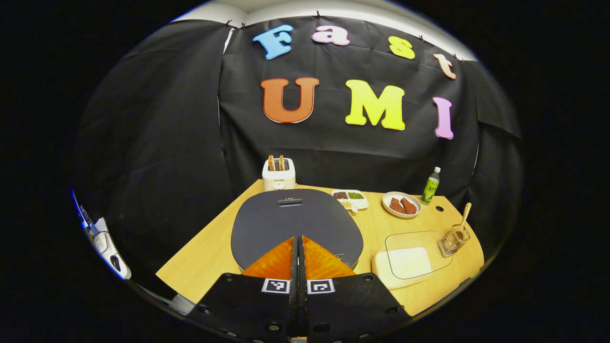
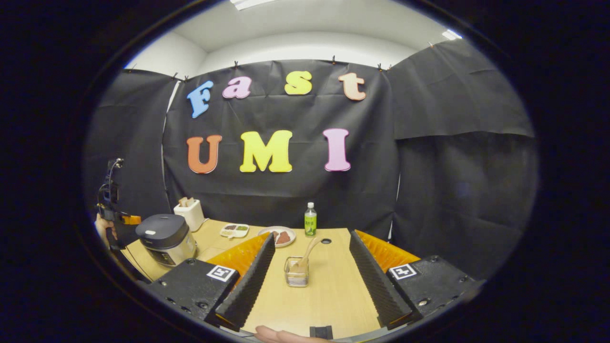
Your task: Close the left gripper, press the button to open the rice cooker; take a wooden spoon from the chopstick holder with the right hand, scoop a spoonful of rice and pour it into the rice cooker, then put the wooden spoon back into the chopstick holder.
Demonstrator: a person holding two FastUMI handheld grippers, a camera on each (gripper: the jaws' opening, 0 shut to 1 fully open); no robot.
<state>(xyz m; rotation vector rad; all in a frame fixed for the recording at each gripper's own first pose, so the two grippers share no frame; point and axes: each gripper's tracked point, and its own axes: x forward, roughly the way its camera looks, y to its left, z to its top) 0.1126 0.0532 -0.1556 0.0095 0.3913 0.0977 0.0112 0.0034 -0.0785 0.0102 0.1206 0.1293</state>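
In the left gripper view, my left gripper [image 1: 300, 247] has its jaws pressed together, nothing between them, hovering just above the dark grey domed lid of the rice cooker [image 1: 295, 221], which is down. The cooker stands near the left side of the light wooden table [image 1: 200, 259]. At the far edge I see a white toaster [image 1: 279, 176] holding two slices, a white divided dish of beans [image 1: 351, 198], a white plate with reddish-brown pieces [image 1: 401, 204] and a green drink bottle [image 1: 431, 186]. Near the right edge stands the clear glass chopstick holder [image 1: 454, 240] with the pale wooden spoon [image 1: 462, 220] leaning in it; just beside that lies a clear-lidded white box of rice [image 1: 405, 264].

In the right gripper view, my right gripper [image 2: 310, 281] has its jaws spread wide and empty, with the holder and its spoon [image 2: 305, 255] between them farther off on the table. The rice cooker [image 2: 164, 238] sits at the left edge, the other gripper [image 2: 110, 200] by it in a hand.
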